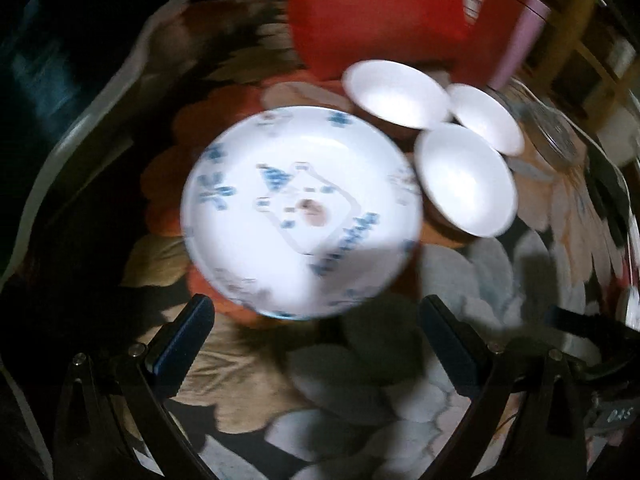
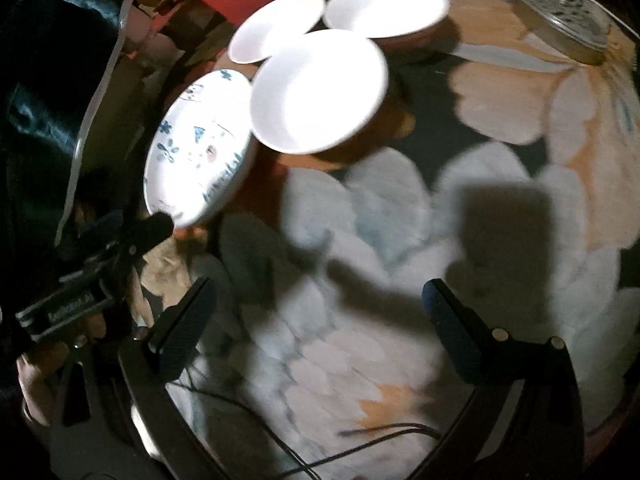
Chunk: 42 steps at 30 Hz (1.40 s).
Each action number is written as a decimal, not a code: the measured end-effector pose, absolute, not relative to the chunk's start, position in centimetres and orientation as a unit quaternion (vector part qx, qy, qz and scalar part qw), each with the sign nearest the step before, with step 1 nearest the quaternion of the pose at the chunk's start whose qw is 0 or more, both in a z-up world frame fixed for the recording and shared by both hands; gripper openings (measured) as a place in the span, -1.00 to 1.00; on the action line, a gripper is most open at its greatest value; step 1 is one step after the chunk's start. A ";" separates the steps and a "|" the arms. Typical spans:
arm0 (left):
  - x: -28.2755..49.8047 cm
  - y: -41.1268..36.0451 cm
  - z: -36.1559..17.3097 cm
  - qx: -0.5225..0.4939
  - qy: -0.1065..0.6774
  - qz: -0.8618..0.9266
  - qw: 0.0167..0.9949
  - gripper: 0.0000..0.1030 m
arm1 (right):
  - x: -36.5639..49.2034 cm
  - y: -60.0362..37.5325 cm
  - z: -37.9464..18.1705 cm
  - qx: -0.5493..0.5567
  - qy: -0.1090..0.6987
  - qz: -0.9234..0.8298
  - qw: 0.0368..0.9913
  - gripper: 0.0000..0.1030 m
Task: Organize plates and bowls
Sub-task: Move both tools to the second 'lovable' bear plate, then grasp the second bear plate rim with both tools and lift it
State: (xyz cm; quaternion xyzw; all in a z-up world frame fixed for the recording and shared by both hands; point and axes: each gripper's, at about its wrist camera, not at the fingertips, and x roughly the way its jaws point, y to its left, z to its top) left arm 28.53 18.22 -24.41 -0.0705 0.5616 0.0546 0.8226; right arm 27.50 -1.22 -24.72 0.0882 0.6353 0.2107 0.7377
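A white plate with a blue pattern (image 1: 300, 212) lies on the floral cloth just ahead of my left gripper (image 1: 316, 320), which is open and empty, its fingers short of the plate's near rim. Three white bowls sit close together behind and right of the plate: one far (image 1: 396, 94), one right (image 1: 486, 118), one nearest (image 1: 466, 180). In the right wrist view the plate (image 2: 196, 144) is at the left, with the bowls (image 2: 320, 88), (image 2: 276, 26), (image 2: 386, 6) beside it. My right gripper (image 2: 316, 308) is open and empty over bare cloth, well short of the nearest bowl.
A red box (image 1: 376, 12) stands behind the bowls. A clear glass lid or dish (image 2: 560, 20) lies at the far right of the cloth. Black cables (image 2: 360, 440) trail near the right gripper. The left gripper's body (image 2: 100, 280) shows at the left edge.
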 end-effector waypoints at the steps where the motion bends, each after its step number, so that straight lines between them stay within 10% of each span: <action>1: 28.4 19.0 -24.5 -0.077 0.561 0.059 0.822 0.99 | 27.8 -0.4 -24.9 0.093 0.634 0.208 0.739 0.98; 4: 27.8 20.9 -24.7 -0.096 0.557 0.067 0.822 0.99 | 28.7 1.3 -25.3 0.119 0.633 0.204 0.737 0.92; 17: 25.7 26.1 -26.0 -0.157 0.549 0.098 0.815 0.98 | 31.9 10.4 -28.9 0.126 0.671 0.161 0.713 -0.53; 33: 26.1 25.7 -26.7 -0.149 0.573 0.054 0.804 0.97 | 28.3 10.0 -28.4 -0.140 0.660 0.339 0.655 -0.56; 42: 26.5 23.9 -29.1 -0.137 0.603 0.047 0.784 0.46 | 29.4 6.8 -28.3 0.028 0.653 0.279 0.704 -0.50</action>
